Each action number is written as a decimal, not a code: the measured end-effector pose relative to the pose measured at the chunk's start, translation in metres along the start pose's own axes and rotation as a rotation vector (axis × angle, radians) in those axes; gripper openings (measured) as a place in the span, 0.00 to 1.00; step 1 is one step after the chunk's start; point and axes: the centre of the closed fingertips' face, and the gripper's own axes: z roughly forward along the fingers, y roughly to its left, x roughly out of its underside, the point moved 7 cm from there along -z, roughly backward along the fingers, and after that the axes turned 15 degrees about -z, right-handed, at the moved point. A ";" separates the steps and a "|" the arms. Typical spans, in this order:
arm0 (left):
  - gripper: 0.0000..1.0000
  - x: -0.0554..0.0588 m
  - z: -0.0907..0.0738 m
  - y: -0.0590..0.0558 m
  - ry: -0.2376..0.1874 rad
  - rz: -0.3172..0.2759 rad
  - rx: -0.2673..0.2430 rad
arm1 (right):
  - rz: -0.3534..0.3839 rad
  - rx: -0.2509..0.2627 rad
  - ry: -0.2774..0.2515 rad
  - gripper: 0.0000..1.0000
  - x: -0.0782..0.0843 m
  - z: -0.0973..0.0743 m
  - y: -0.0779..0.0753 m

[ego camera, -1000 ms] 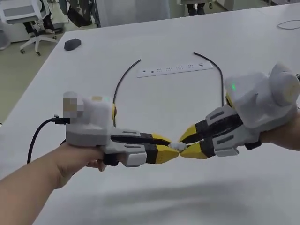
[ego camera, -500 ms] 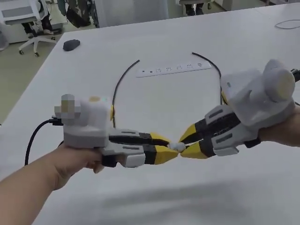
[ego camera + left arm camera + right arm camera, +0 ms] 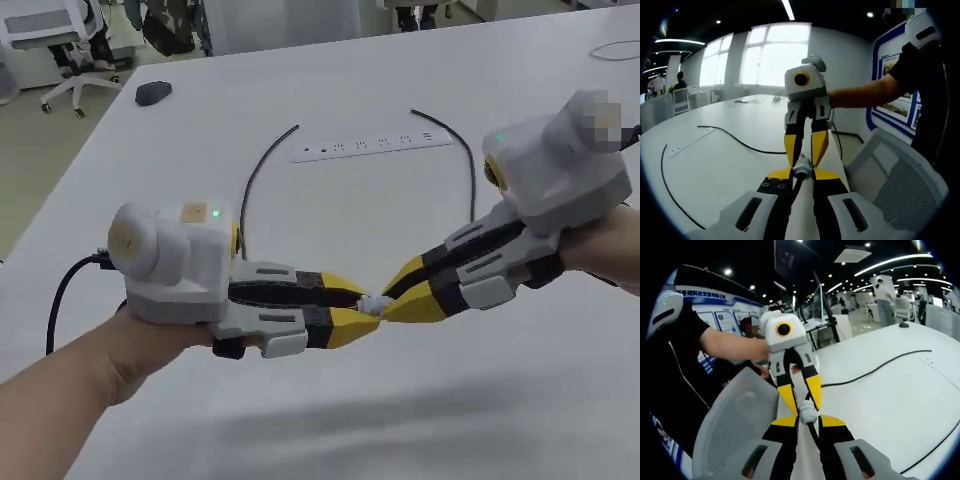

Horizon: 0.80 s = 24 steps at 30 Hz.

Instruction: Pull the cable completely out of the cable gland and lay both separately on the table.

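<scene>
A small white cable gland [image 3: 377, 304] hangs above the table between both grippers, which meet tip to tip. My left gripper [image 3: 362, 308] comes in from the left and my right gripper [image 3: 392, 300] from the right, each shut on one end of the gland. A thin black cable [image 3: 248, 190] arcs over the table behind the left gripper. Another stretch of cable [image 3: 468, 165] arcs behind the right one. In the left gripper view the gland [image 3: 802, 170] sits at my left gripper [image 3: 802, 175]. In the right gripper view the gland [image 3: 807, 412] sits at my right gripper [image 3: 808, 421], with cable trailing between the jaws.
A white power strip [image 3: 375, 147] lies across the middle of the white table [image 3: 420, 420]. A dark mouse [image 3: 153, 93] rests at the far left edge. Office chairs [image 3: 70, 45] stand beyond the table. Another thin cable [image 3: 615, 50] lies at the far right.
Both grippers have rolled about their long axes while staying tip to tip on the gland. The left body has turned so its round lens faces left, and the right body has lifted.
</scene>
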 end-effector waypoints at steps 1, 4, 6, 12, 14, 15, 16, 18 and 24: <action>0.15 -0.001 0.000 0.000 0.000 0.004 0.000 | 0.003 -0.015 -0.003 0.09 0.000 0.000 0.001; 0.15 0.001 -0.002 0.002 0.011 0.016 0.000 | 0.014 -0.019 -0.001 0.09 -0.001 0.001 0.001; 0.15 0.001 -0.002 0.001 0.013 0.021 0.001 | 0.016 -0.025 0.000 0.09 -0.001 0.002 0.002; 0.14 0.002 -0.003 0.003 0.011 0.002 -0.007 | -0.051 -0.010 0.013 0.08 -0.001 0.003 0.003; 0.14 0.002 -0.004 0.004 0.011 -0.037 -0.003 | -0.115 0.010 0.027 0.07 -0.002 0.003 0.003; 0.14 0.002 -0.004 0.005 0.007 -0.036 -0.006 | -0.153 0.028 0.039 0.07 -0.003 0.004 0.003; 0.14 0.003 -0.004 0.006 0.006 -0.063 -0.007 | -0.178 0.033 0.051 0.07 -0.003 0.005 0.005; 0.14 0.004 -0.004 0.005 0.007 -0.074 -0.007 | -0.241 0.045 0.073 0.07 -0.004 0.006 0.007; 0.14 0.007 -0.003 0.010 -0.005 -0.171 -0.013 | -0.402 0.094 0.115 0.07 -0.005 0.008 0.010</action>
